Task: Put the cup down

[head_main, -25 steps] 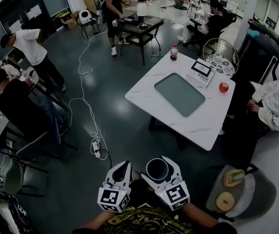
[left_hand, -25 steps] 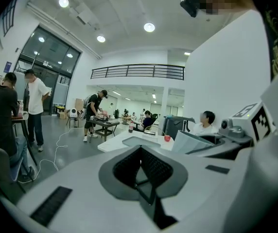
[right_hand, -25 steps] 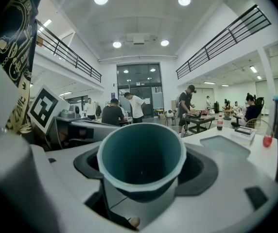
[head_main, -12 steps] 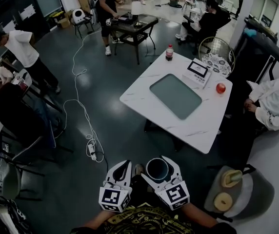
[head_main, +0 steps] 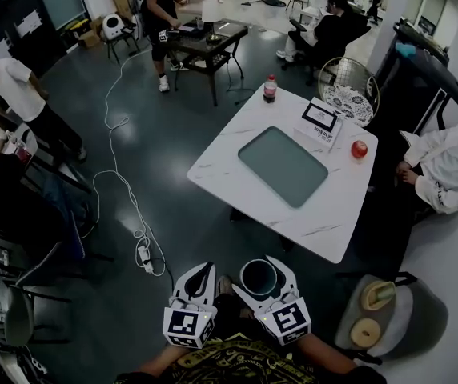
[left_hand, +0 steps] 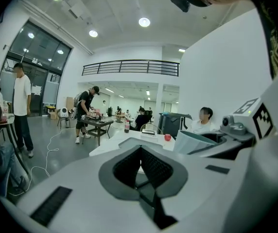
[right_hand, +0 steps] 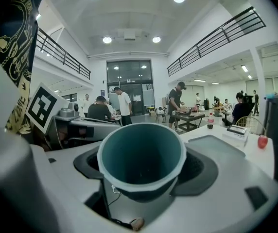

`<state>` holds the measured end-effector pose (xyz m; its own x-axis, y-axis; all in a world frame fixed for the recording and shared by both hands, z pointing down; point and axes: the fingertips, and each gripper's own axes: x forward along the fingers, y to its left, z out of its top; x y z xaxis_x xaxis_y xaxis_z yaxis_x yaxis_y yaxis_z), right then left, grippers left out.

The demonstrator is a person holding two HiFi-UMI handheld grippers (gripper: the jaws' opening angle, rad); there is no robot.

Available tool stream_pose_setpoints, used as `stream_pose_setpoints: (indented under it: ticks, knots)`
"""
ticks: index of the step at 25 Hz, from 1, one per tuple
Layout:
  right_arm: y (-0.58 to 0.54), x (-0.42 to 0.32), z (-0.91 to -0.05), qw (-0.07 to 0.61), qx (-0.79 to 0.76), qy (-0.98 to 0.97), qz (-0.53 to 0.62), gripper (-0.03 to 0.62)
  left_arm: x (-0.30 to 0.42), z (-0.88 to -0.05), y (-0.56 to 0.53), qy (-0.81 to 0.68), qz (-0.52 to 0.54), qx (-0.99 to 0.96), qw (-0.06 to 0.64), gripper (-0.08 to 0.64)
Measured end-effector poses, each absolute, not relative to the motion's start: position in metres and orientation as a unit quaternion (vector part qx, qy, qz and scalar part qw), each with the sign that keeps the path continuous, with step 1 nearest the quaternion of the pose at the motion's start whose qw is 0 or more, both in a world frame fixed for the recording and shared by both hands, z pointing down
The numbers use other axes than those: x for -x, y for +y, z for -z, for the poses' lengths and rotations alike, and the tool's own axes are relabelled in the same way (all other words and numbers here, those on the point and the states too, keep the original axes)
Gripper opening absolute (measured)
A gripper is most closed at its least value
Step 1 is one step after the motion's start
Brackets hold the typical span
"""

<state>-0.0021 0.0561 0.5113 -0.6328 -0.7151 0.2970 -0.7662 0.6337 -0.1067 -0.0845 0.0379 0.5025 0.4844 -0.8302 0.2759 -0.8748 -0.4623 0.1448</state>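
Low at left, white left gripper (head_main: 202, 272) clenched on nothing, pads meeting. Just beside it, white right gripper (head_main: 259, 267) grasping a dark teal plastic cup (head_main: 259, 279): upright, mouth open, resting on no surface, over the dark grey floor (head_main: 173, 214). Farther ahead and to the right, well apart from the cup, a white marble-look square table (head_main: 325, 206). On it a grey-green rounded rectangular tray (head_main: 283, 166), a dark drink bottle with red label (head_main: 270, 88) at the far corner, and a small red round fruit (head_main: 359, 149) near the right edge. Seated beside that edge, a person in a white top (head_main: 453, 170).
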Motion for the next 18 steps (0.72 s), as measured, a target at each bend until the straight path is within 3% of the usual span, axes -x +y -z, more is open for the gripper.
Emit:
stream_pose_setpoints:
  ticks: [18]
  knots:
    - [-0.037,0.007,-0.501,0.126,-0.465,-0.871,-0.098,0.379,0.089,-0.496,-0.063,-0.458,-0.073,-0.876,0.128,0.011]
